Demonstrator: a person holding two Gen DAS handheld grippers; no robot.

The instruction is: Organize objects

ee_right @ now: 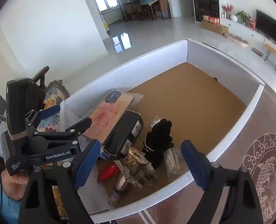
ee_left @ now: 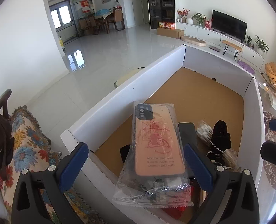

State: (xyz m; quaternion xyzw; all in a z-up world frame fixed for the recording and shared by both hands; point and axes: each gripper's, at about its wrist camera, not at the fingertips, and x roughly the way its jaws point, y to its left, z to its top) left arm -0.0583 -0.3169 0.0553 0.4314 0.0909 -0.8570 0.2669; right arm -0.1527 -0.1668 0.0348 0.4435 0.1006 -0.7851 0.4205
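Note:
A peach phone case with a red drawing, sealed in a clear bag (ee_left: 154, 141), lies tilted on a black box (ee_right: 126, 132) in the near left corner of a white box with a brown floor (ee_left: 119, 91). My left gripper (ee_left: 136, 165) hangs over it with its blue pads wide apart, touching neither the case nor the bag. In the right wrist view the case (ee_right: 108, 117) lies beside the left gripper (ee_right: 67, 117). My right gripper (ee_right: 141, 165) stands open above the box's near edge with nothing between its fingers.
Beside the black box lie a black fabric piece with white trim (ee_right: 159, 138), a bag of cotton swabs (ee_right: 172, 162), a sparkly item (ee_right: 138, 168), a red packet (ee_right: 108, 170) and a small bottle (ee_right: 117, 190). The box's far half shows bare brown floor (ee_right: 194, 93). A flowered throw (ee_left: 26, 141) lies to the left.

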